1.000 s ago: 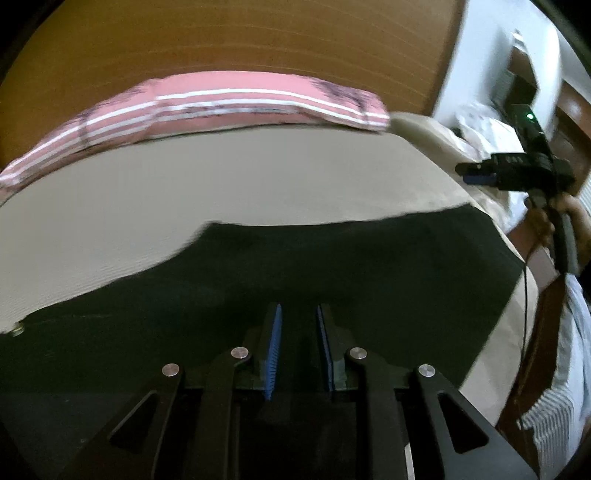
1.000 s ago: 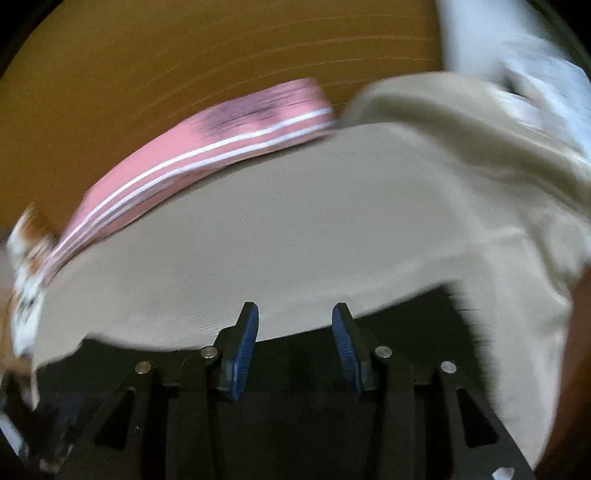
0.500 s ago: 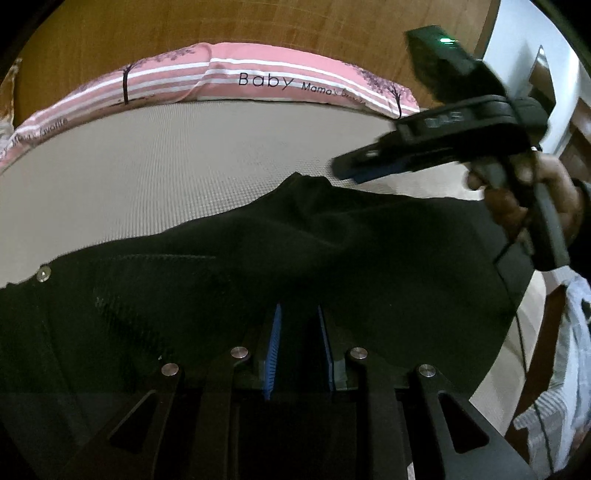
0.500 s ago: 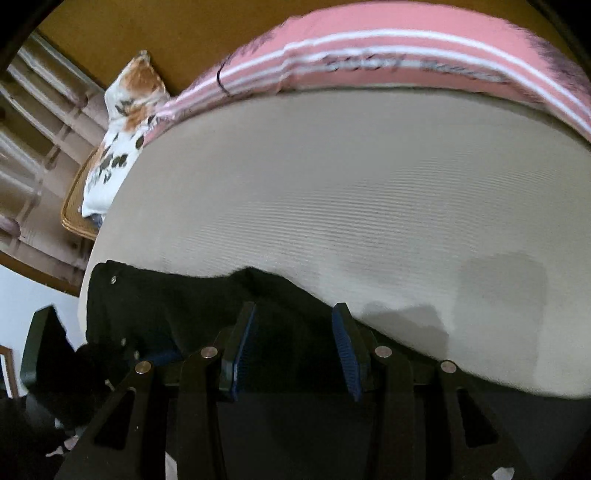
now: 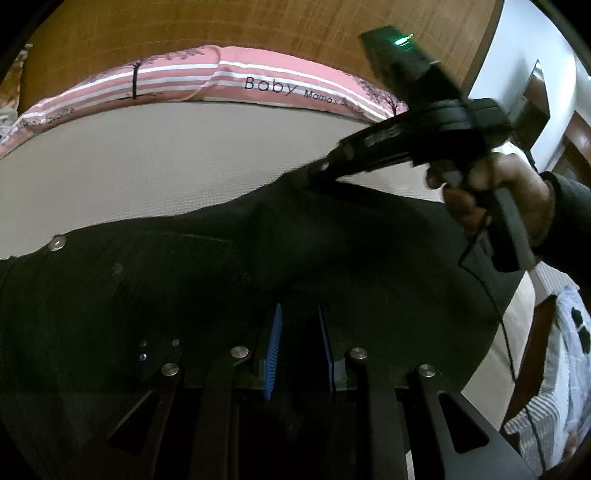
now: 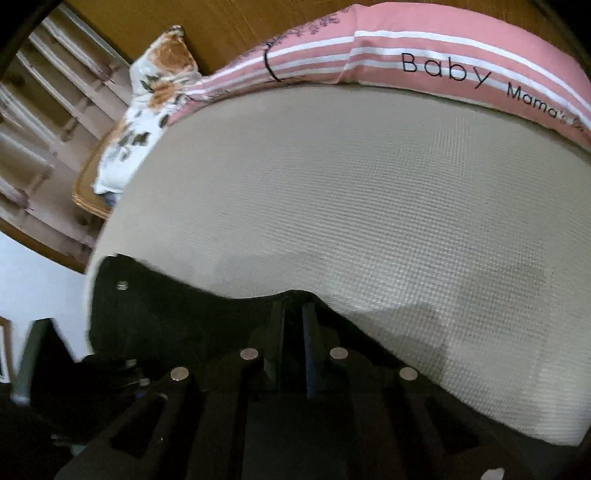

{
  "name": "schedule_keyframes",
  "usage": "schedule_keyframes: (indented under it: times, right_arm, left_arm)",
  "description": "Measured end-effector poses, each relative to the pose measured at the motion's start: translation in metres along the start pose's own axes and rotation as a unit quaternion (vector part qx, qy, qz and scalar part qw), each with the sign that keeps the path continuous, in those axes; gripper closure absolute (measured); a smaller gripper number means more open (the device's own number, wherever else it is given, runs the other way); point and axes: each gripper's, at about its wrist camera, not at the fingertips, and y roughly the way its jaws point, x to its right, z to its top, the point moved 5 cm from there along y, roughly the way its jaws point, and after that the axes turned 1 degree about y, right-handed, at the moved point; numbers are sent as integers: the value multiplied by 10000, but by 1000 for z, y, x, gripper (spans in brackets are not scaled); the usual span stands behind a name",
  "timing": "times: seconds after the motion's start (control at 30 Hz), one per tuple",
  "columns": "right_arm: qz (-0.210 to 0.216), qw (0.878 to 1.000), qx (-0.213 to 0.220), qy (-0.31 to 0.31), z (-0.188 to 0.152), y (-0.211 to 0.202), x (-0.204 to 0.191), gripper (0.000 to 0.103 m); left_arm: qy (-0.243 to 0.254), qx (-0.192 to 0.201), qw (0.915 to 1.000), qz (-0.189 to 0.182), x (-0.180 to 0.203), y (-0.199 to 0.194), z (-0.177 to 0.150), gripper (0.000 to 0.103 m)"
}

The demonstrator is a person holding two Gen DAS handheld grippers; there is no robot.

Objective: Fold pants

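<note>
Black pants [image 5: 177, 295] lie spread across the near part of a beige bed [image 5: 166, 162]; a metal button [image 5: 58, 242] shows at their left edge. My left gripper [image 5: 298, 325] has its blue-padded jaws close together with dark fabric between them, low over the pants. My right gripper [image 6: 293, 314] has its jaws shut on the pants' far edge [image 6: 291, 295]. From the left wrist view the right gripper [image 5: 314, 173] pinches a raised peak of the fabric, held by a hand [image 5: 495, 192].
A pink striped "Baby" pillow [image 5: 221, 81] lies along the wooden headboard [image 5: 221, 26]. A floral pillow [image 6: 147, 103] sits at the bed's far left corner by a wooden chair. White cloth [image 5: 569, 350] lies off the bed at right.
The right gripper swung in from the right side, reached the pants' far edge and closed its jaws on it, lifting a peak. The left gripper kept its grip.
</note>
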Motion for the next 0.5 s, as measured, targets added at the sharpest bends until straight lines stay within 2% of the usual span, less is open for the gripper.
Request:
schedule_keyframes:
  times: [0.13, 0.27, 0.4, 0.5]
  right_arm:
    - [-228, 9997, 2, 102, 5, 18, 6, 94]
    - [-474, 9987, 98, 177, 8, 7, 2, 69]
    - [-653, 9951, 674, 323, 9, -34, 4, 69]
    - [-993, 9913, 807, 317, -9, -59, 6, 69]
  left_arm:
    - [102, -17, 9999, 108, 2, -3, -3, 82]
    - [-117, -74, 9997, 182, 0, -8, 3, 82]
    - [-179, 244, 9988, 380, -1, -22, 16, 82]
    - [-220, 236, 9981, 521, -4, -25, 18, 81]
